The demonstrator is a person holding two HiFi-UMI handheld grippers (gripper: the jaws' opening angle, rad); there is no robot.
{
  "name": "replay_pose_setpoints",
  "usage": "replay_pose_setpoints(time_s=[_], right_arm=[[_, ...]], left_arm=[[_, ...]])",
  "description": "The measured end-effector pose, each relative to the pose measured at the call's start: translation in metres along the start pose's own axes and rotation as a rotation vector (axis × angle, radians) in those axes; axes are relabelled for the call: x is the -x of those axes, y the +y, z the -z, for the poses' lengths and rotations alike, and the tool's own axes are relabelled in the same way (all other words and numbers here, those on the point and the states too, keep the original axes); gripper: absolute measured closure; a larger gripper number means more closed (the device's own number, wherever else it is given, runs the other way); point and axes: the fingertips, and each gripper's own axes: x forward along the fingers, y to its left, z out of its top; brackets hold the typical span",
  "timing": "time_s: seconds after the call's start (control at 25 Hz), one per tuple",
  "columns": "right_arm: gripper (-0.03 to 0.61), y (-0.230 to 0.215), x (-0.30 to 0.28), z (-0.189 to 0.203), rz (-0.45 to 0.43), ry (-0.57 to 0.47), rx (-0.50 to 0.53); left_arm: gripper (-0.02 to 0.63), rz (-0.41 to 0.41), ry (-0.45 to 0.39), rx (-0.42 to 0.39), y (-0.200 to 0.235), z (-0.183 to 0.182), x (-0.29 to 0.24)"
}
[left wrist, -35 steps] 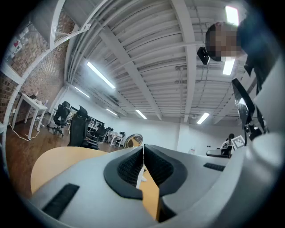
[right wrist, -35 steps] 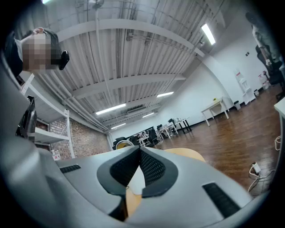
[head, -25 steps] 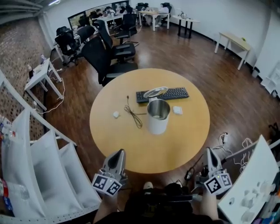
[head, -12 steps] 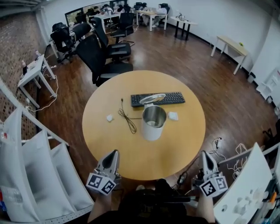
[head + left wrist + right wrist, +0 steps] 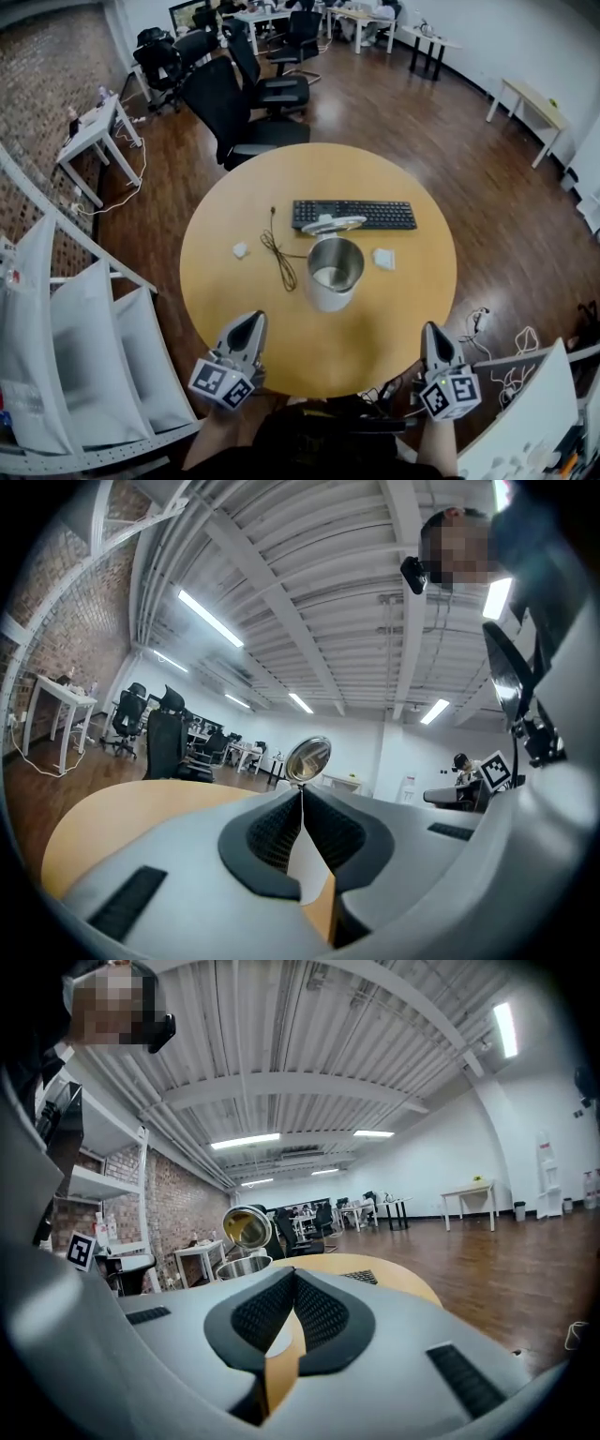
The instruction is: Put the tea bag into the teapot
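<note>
At the bottom of the frame, the left gripper (image 5: pixel 254 321) and right gripper (image 5: pixel 431 329) hover at the bench (image 5: pixel 394 319) edge, jaws closed and empty, so the reach looks barely begun; next, one must open over what seems the tea bag (image 5: pixel 382 258), just right of the open teapot (image 5: pixel 333 274).

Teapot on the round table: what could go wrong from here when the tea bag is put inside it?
1. The lid of the teapot stands raised at the far rim; a careless reach over it could probably knock it shut.
2. The black cable lies between the left white packet and the teapot; dragging that packet across might snag it.
3. Left hand-held gripper and right hand-held gripper are both shut, so pushing at a packet before opening could slide it away.
</note>
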Motion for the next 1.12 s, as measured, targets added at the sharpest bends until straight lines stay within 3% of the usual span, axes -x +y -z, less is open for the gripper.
replay_pose_setpoints(time_s=[0.2, 0.28, 0.6, 0.92, 1.12], right_arm=[[0.567, -0.01, -0.025, 0.005, -0.018, 0.045, 0.066], [0.488, -0.013, -0.034, 0.005, -0.029, 0.056, 0.092], [0.488, -0.041, -0.076, -0.007, -0.06, 0.076, 0.165], [0.486, -0.049, -0.128, 0.006, -0.149, 0.185, 0.359], [0.396, -0.057, -0.156, 0.032, -0.184, 0.244, 0.39]], left_arm=[[0.612, -0.033, 0.036, 0.021, 0.002, 0.015, -0.012], [0.612, -0.046, 0.039, 0.021, 0.003, 0.018, -0.017], [0.612, -0.112, 0.01, 0.004, 0.01, 0.012, -0.045], [0.612, -0.214, 0.042, -0.063, 0.025, 0.015, -0.063], [0.612, -0.284, 0.029, -0.02, 0.027, 0.02, -0.063]])
